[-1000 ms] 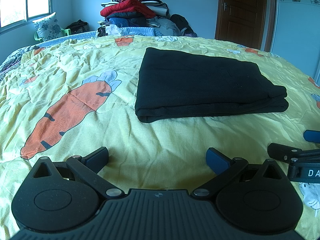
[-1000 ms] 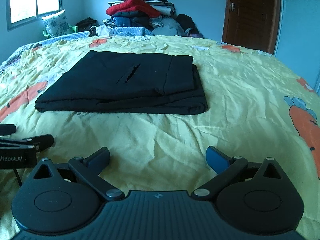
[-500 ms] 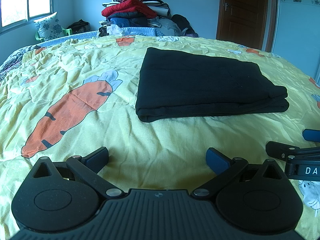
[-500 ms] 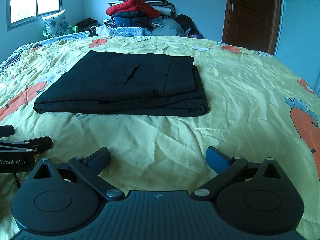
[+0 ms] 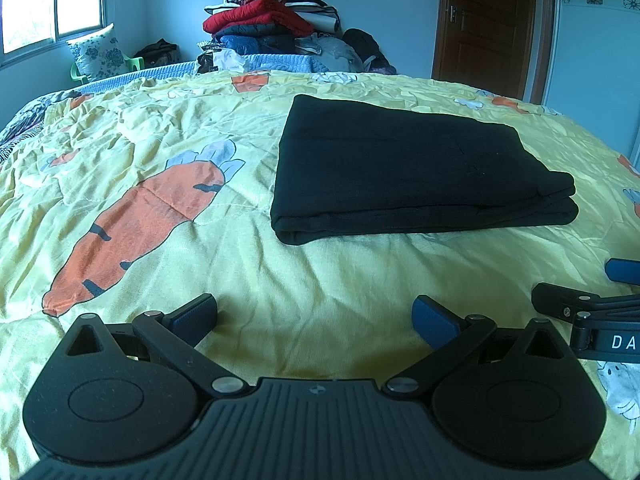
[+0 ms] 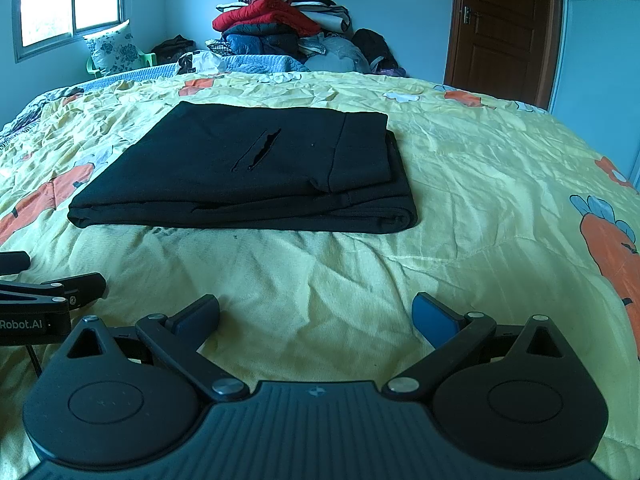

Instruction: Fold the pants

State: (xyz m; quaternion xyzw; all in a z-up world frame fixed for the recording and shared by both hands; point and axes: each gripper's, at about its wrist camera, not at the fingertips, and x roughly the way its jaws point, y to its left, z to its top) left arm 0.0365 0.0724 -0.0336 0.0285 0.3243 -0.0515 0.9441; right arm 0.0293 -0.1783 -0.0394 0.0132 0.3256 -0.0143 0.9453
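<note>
Black pants (image 5: 404, 168) lie folded into a flat rectangle on the yellow carrot-print bedspread (image 5: 168, 240); in the right wrist view the pants (image 6: 256, 168) show a pocket slit on top. My left gripper (image 5: 314, 316) is open, low over the bedspread, a short way in front of the pants' near left corner. My right gripper (image 6: 316, 314) is also open and empty, in front of the pants' near right part. Each gripper appears at the edge of the other's view, the right one (image 5: 592, 304) and the left one (image 6: 48, 300). Neither touches the pants.
A tall pile of clothes (image 5: 272, 28) with a red jacket stands beyond the far end of the bed. A floral pillow on a green chair (image 5: 100, 56) sits by the window at left. A brown door (image 5: 488, 24) is at the back right.
Both grippers have drifted slightly back and down from the pants; the pants lie unchanged. Both grippers stay open.
</note>
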